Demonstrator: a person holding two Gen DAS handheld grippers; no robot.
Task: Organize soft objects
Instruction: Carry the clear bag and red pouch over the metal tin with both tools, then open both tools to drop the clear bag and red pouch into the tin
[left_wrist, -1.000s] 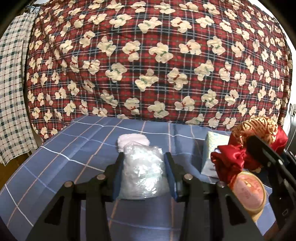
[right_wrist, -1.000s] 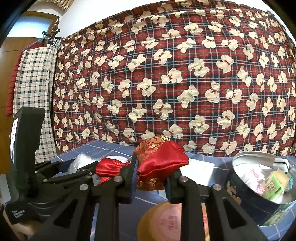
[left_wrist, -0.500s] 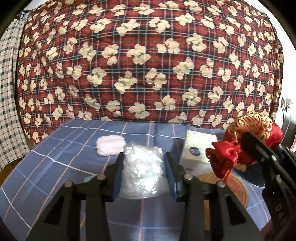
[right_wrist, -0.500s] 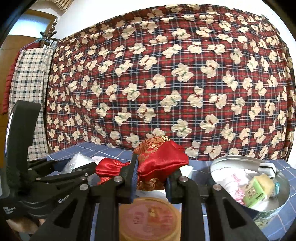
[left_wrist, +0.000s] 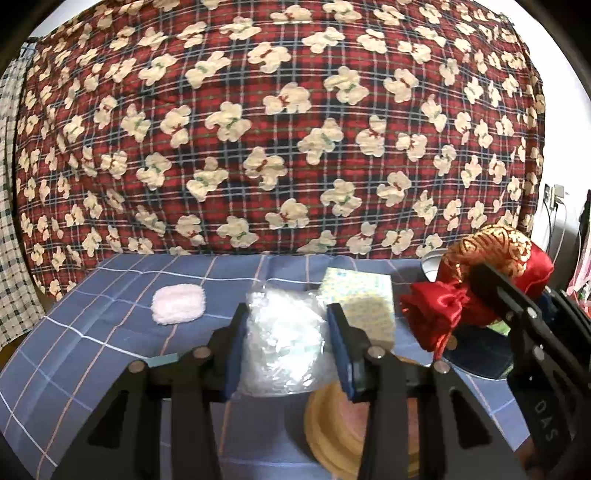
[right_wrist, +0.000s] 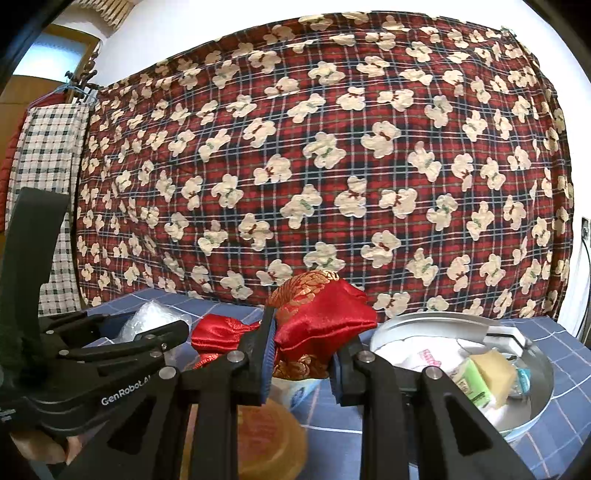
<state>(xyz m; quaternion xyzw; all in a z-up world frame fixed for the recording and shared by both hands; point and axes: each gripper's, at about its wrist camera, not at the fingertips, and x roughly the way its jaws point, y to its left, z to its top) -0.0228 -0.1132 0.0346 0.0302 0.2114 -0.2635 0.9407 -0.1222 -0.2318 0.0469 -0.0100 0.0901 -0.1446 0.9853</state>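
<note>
Since a second ago both grippers have carried their loads sideways across the table: the round tin has come closer in the right view, and the pink fluffy pad (left_wrist: 178, 305) now lies well off to the left.

A red plaid quilt with cream bears (left_wrist: 280, 129) hangs behind a table under a blue checked cloth (left_wrist: 92, 332). The round metal tin (right_wrist: 532, 410) stands at the right, already holding small packets, so it is probably the collecting place. A tissue pack (left_wrist: 364, 301) and a round yellow lid (left_wrist: 332, 428) lie on the cloth.

The left gripper (left_wrist: 286, 345) is clamped on a clear plastic bag (left_wrist: 282, 339), lifted above the cloth. The right gripper (right_wrist: 304, 360) squeezes a red satin pouch (right_wrist: 325, 317), just left of the tin.
</note>
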